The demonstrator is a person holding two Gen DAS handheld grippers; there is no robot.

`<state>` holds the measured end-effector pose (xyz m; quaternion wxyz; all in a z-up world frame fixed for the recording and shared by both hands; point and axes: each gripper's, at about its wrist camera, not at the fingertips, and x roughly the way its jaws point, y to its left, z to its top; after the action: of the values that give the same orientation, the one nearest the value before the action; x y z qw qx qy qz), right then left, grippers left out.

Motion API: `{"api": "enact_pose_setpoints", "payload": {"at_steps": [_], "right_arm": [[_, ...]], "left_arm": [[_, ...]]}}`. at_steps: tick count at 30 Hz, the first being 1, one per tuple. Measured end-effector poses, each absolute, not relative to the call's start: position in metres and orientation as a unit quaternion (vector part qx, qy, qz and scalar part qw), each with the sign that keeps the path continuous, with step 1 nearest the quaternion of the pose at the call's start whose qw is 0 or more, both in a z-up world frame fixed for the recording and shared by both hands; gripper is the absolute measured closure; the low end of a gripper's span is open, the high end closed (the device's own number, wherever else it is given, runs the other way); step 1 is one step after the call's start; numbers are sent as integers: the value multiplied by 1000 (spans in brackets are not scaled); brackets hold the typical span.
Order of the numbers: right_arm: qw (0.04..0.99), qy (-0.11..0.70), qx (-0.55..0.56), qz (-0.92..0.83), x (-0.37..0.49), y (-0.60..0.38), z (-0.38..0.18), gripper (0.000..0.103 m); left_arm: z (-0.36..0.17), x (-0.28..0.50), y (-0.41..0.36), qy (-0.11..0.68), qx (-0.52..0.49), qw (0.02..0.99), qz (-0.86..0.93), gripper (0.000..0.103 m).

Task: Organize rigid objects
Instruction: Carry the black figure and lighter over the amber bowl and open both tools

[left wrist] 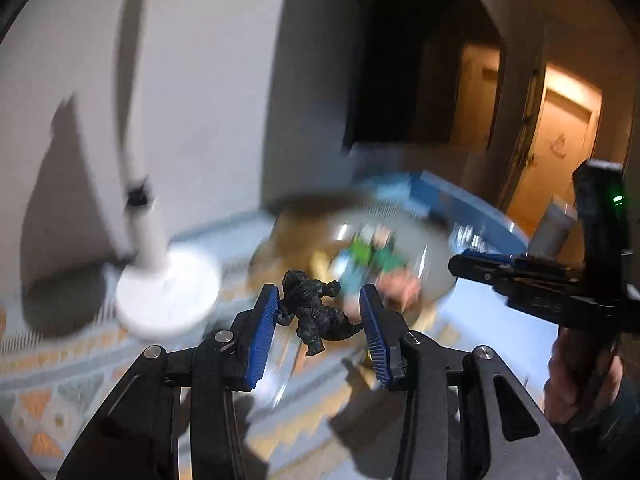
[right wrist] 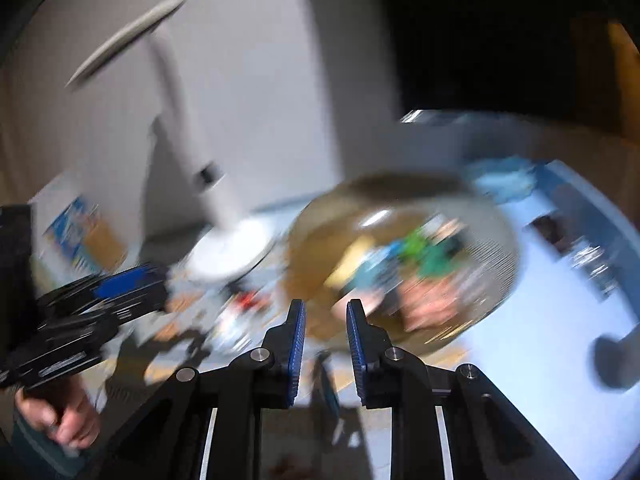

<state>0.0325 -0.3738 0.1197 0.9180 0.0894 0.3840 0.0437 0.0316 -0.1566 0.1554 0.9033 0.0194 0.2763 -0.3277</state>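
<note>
My left gripper (left wrist: 319, 304) is shut on a small dark monster figurine (left wrist: 314, 310), held between the blue pads above the table. Beyond it stands a clear glass bowl (left wrist: 432, 256) with several colourful toys (left wrist: 370, 256) inside, blurred by motion. In the right wrist view the same bowl (right wrist: 496, 240) with toys (right wrist: 420, 260) lies ahead of my right gripper (right wrist: 326, 314), whose blue pads stand apart with nothing between them. The right gripper also shows in the left wrist view (left wrist: 520, 276), and the left gripper shows in the right wrist view (right wrist: 120, 284).
A white lamp with a round base (left wrist: 168, 296) stands left of the bowl on a patterned cloth (left wrist: 52, 392). A blue-rimmed table edge (left wrist: 460, 196) runs behind. Small blurred items (right wrist: 240, 312) lie left of the bowl. A dark object (right wrist: 616, 356) sits at right.
</note>
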Motion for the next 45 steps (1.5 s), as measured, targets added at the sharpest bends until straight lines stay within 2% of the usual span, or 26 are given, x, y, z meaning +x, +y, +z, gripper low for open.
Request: {"api": "enact_pose_setpoints", "payload": {"at_steps": [3, 5, 9, 10, 11, 13, 18, 21, 22, 23, 24, 25, 31, 37, 45], "right_arm": [[924, 366, 111, 0, 52, -419, 139, 82], [915, 384, 123, -10, 68, -440, 136, 82], [880, 438, 145, 114, 69, -429, 107, 78], [874, 452, 124, 130, 58, -416, 96, 70], [869, 464, 99, 141, 45, -401, 84, 57], [857, 486, 75, 154, 32, -379, 62, 52], [836, 532, 39, 128, 43, -348, 11, 52], [842, 528, 3, 111, 56, -338, 1, 52], [843, 527, -21, 109, 58, -330, 0, 55], [845, 523, -42, 101, 59, -323, -2, 69], [847, 517, -53, 110, 57, -316, -2, 80], [846, 516, -54, 120, 56, -311, -1, 81], [869, 473, 4, 148, 39, -317, 41, 81], [916, 392, 53, 64, 70, -394, 107, 81], [893, 424, 148, -24, 149, -484, 78, 81]], "left_arm": [[169, 61, -188, 284, -5, 895, -344, 64], [166, 76, -203, 296, -12, 889, -348, 64], [148, 85, -212, 320, -15, 877, -358, 64], [143, 85, -214, 324, -13, 876, -357, 64], [138, 85, -215, 330, -11, 874, -357, 64], [127, 85, -216, 341, -9, 871, -354, 64], [118, 81, -216, 348, 5, 868, -354, 64], [118, 82, -210, 346, 5, 868, -355, 64], [118, 83, -209, 347, 4, 868, -354, 64], [117, 84, -208, 348, 2, 868, -354, 64], [115, 86, -207, 349, 0, 868, -352, 64], [114, 87, -206, 351, -1, 868, -352, 64], [118, 91, -202, 345, -9, 871, -351, 64], [132, 113, -223, 339, -16, 874, -348, 64], [112, 157, -267, 378, -17, 863, -333, 64]]}}
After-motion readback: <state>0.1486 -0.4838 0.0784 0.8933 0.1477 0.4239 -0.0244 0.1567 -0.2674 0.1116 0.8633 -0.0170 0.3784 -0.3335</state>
